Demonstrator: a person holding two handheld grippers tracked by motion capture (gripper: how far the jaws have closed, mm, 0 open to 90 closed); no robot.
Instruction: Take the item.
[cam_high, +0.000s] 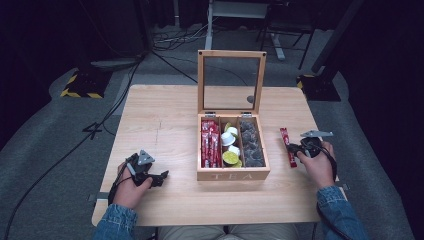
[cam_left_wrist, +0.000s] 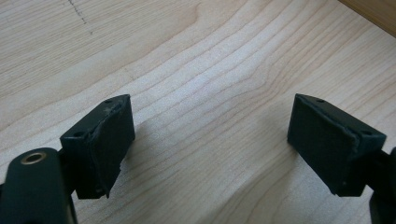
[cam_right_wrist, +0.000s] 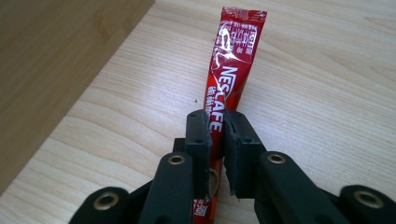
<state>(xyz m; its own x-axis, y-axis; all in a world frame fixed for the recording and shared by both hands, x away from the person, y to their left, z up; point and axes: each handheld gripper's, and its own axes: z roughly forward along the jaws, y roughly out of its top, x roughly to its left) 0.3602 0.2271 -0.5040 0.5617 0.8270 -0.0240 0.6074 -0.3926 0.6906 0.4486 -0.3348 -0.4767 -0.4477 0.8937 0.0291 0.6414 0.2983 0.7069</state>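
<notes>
A long red Nescafé stick sachet is clamped by the right gripper at 3 o'clock of the wooden tea box; the left gripper is held wide open, nothing gripped.

a pale wooden desk carries the things, its grain running in long wavy lines across the top. near its middle stands an open wooden box marked tea, its glass lid upright at the back and its three compartments filled with red sachets, small capsules and dark pods. to the right of the box, apart from it, a red nescafe stick sachet lies along the desk.
</notes>
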